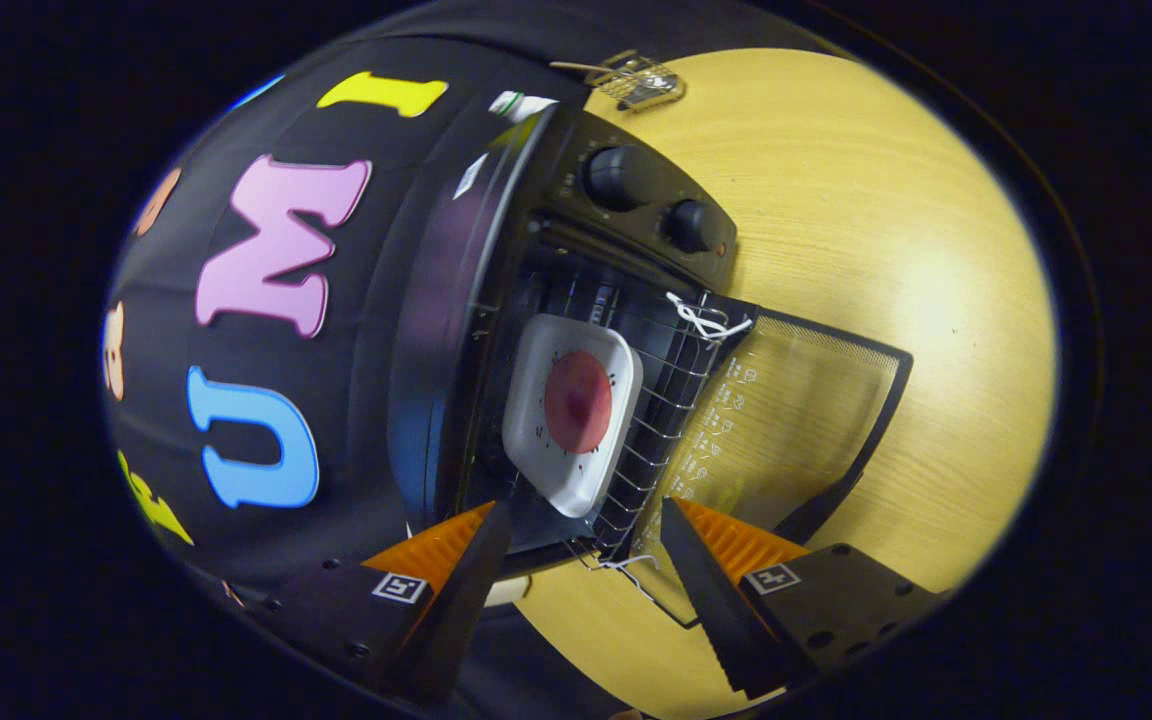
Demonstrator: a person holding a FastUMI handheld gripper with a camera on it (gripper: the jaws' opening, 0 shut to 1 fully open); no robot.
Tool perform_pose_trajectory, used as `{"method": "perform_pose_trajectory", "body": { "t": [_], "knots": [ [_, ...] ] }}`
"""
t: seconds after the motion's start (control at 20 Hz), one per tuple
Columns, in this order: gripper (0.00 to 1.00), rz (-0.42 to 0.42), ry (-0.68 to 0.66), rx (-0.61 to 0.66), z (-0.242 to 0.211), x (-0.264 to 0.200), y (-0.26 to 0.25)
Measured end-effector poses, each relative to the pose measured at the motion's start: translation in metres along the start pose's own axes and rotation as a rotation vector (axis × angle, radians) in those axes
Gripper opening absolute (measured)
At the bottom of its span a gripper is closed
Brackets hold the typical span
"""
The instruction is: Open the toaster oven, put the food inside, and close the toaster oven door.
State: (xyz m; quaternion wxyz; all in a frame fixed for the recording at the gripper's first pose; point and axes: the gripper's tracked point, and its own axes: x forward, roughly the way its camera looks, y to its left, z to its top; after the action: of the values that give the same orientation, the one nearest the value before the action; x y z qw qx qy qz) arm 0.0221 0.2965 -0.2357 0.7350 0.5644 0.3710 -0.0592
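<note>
Gripper view: toaster oven [576, 250] door [786, 420] open, plated food [577, 400] inside, tool [586, 540] spread.

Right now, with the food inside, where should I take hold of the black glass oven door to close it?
Grip the glass door at its free far edge, coming from the wooden table side. It lies folded down flat, hinged beside the wire rack carrying the white plate. The gripper is open, holding nothing.

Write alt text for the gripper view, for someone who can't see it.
A white plate with a round reddish food sits on the rack inside an open toaster oven, its glass door folded down onto a wooden table. The open claw holds nothing.
</note>
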Motion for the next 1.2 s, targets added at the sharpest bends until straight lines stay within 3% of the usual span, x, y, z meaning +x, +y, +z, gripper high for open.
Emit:
{"method": "perform_pose_trajectory", "body": {
  "t": [0.2, 0.55, 0.95, 1.2],
  "knots": [
    [0.98, 0.039, 0.001, -0.455, -0.005, -0.031, 0.004],
    [0.99, 0.002, 0.076, -0.916, -0.035, -0.064, -0.032],
    [0.99, -0.193, 0.205, -1.072, -0.06, -0.041, -0.127],
    [0.99, -0.281, 0.22, -1.131, -0.061, -0.016, -0.155]
  ]
}}
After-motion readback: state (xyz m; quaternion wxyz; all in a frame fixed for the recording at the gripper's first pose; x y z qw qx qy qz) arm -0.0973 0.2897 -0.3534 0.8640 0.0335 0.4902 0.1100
